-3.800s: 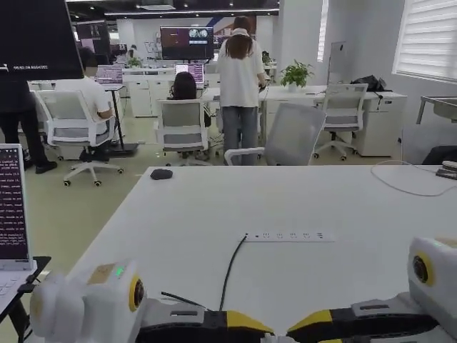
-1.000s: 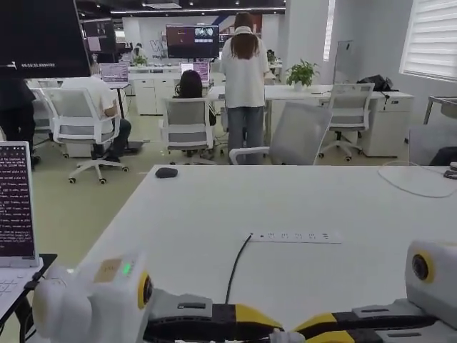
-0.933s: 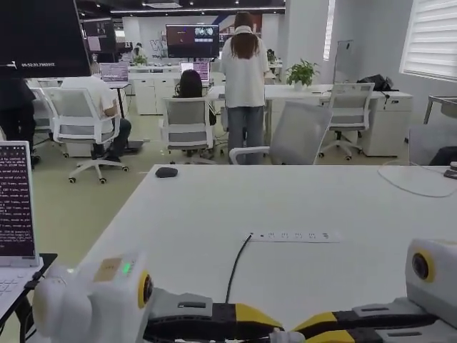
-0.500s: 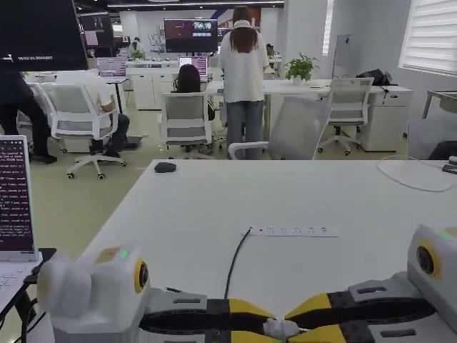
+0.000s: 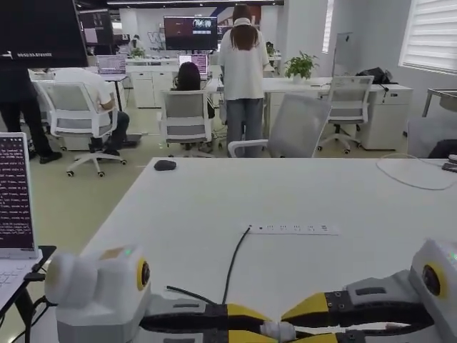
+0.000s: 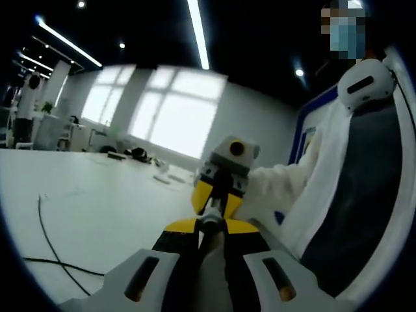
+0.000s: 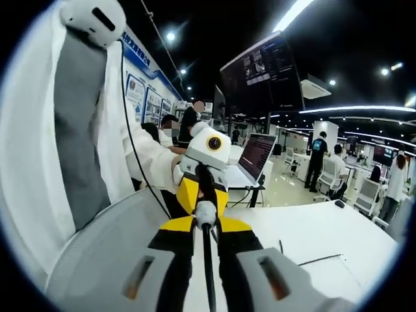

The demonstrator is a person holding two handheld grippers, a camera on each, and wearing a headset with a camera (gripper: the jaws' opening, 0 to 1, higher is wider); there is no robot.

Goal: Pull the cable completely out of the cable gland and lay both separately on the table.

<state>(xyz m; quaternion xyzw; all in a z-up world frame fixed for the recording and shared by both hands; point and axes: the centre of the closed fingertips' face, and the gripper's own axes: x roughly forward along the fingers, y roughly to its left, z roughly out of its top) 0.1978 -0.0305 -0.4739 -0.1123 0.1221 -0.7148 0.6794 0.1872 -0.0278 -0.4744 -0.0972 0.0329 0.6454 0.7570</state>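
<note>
Jaws of both grippers meet tip to tip low over the near edge of the white table. Left gripper is pinched nearly closed on the white cable gland; its own view shows a pale body wedged between the yellow tips, gland end facing the right gripper. Right gripper is clamped tight on the black cable, which runs straight down between its jaws from the gland, with the left gripper directly opposite. Cable is not yet out of the gland; both are held in the air, neither on the table. A thin black line curves off beside the left gripper; can't tell if it's the same cable. Further back on the table: white power strip with its black cord running toward the grippers, and a dark mouse near the far edge. Laptop screen at far left. Office behind, person standing, others seated.
</note>
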